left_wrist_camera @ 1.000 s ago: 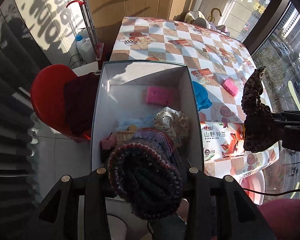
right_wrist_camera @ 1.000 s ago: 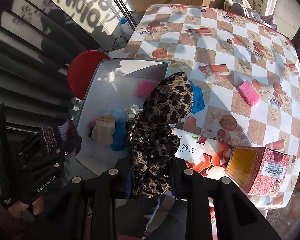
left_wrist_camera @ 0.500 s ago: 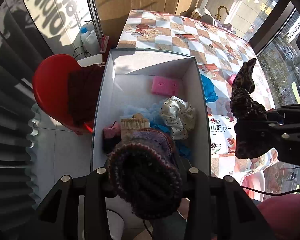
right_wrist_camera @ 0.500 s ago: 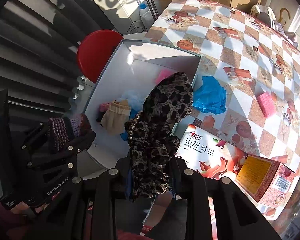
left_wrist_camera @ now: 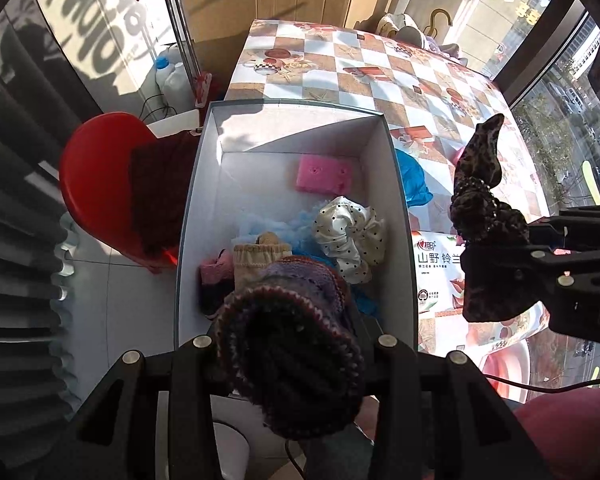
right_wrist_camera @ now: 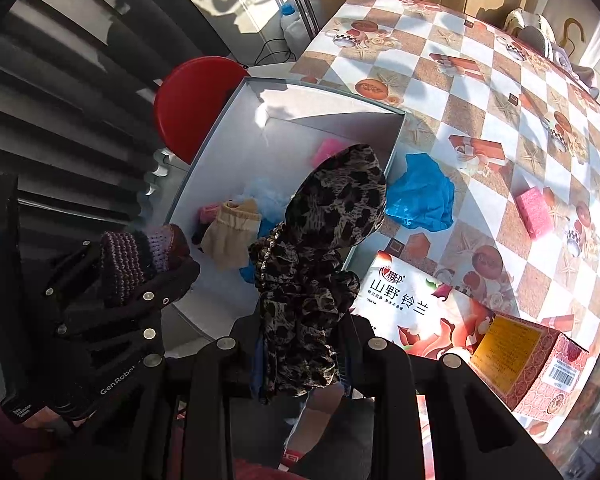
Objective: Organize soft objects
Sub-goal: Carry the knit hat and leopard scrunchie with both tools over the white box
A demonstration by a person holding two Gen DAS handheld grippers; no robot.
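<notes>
My left gripper is shut on a dark striped knitted item, held above the near end of the open white box; it also shows in the right wrist view. My right gripper is shut on a leopard-print scrunchie, held above the box's right edge; it shows in the left wrist view. Inside the box lie a pink sponge, a polka-dot scrunchie, a beige sock and light blue fluff. A blue cloth and a pink sponge lie on the checkered table.
A red stool with dark cloth stands left of the box. A printed tissue pack and a red patterned carton sit at the table's near edge. Bottles and a mop stand by the far wall.
Both grippers have pulled back and risen a little, so the box and table look farther away. The knitted item and the leopard scrunchie stay gripped.
</notes>
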